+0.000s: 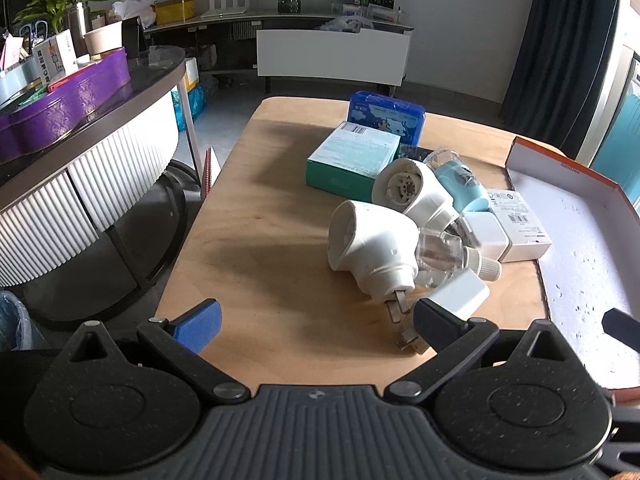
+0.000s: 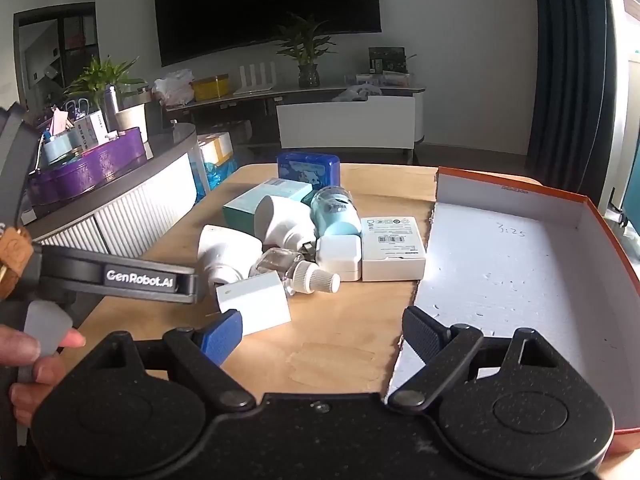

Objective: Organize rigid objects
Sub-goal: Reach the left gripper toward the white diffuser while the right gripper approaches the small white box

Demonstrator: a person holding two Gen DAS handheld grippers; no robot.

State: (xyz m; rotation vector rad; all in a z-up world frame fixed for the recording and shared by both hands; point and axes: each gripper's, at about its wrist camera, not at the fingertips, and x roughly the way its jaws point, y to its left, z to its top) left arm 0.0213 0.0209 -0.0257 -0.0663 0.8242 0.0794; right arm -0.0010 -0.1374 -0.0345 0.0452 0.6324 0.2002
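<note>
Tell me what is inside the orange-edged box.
Nothing rests inside the orange-edged box: only its bare white floor with small specks and handwritten digits. The near corner is hidden behind the right tongs.

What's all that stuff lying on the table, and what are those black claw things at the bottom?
wooden table: one, light brown, under everything
orange-rimmed box: one, white inside, nothing in it, right side of table
blue box: one, far end of the pile
teal box: one, teal and white, just in front of the blue box
white plug-in devices: two, lying on their sides, middle of pile
light blue bottle: one, clear cap, beside the plug-ins
clear bottle: one, ribbed white cap, lying down
white labelled box: one, next to the orange-rimmed box
white cubes: two, near edge of pile
left gripper: black, jaws open
right gripper: black, jaws open
hand: holds left gripper's handle
</note>
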